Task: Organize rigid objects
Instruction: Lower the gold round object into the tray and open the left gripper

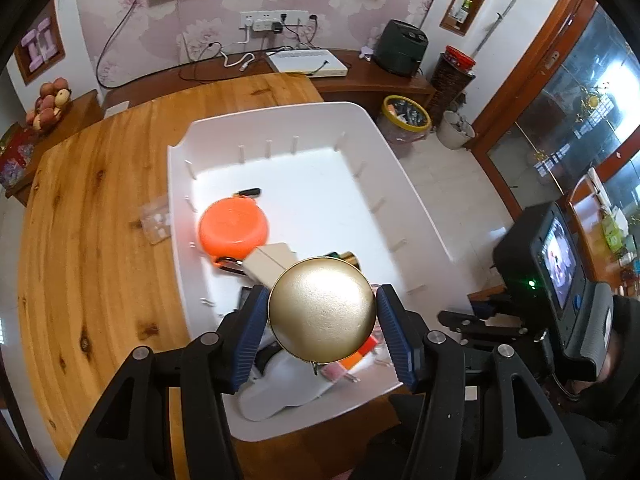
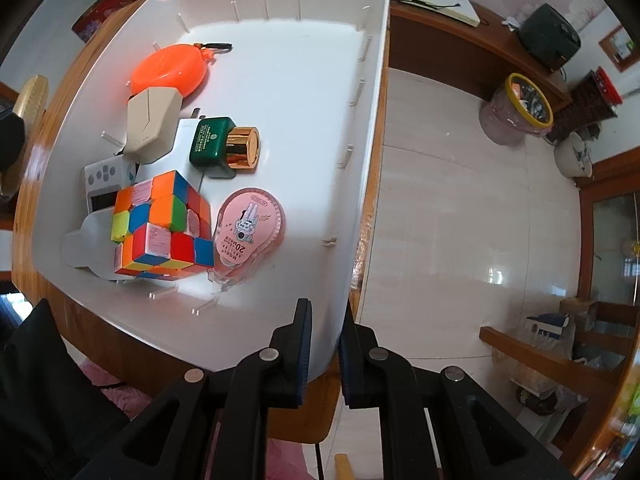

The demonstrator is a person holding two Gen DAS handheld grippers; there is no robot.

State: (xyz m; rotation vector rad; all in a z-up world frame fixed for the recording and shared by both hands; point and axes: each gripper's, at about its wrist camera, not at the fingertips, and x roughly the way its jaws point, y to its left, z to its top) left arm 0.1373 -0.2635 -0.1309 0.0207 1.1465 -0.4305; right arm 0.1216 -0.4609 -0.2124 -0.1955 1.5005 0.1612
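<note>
My left gripper [image 1: 322, 312] is shut on a round gold tin [image 1: 322, 316], held above the near end of the white bin [image 1: 416, 200]. The tin's edge also shows at the far left of the right wrist view [image 2: 32, 96]. In the bin [image 2: 280, 80] lie an orange round case [image 2: 168, 68], a beige mouse [image 2: 150, 124], a green bottle with a gold cap [image 2: 222, 148], a colour cube [image 2: 160, 228], a pink correction tape [image 2: 250, 228] and a white button device [image 2: 104, 184]. My right gripper [image 2: 324, 320] is shut on the bin's near corner wall.
The bin sits on a wooden table [image 1: 92, 240], and a small clear packet [image 1: 156, 220] lies to the bin's left. Beyond the table's right edge is tiled floor [image 2: 460, 200] with a yellow-rimmed waste basket [image 2: 520, 108]. A low cabinet [image 1: 360, 76] stands behind.
</note>
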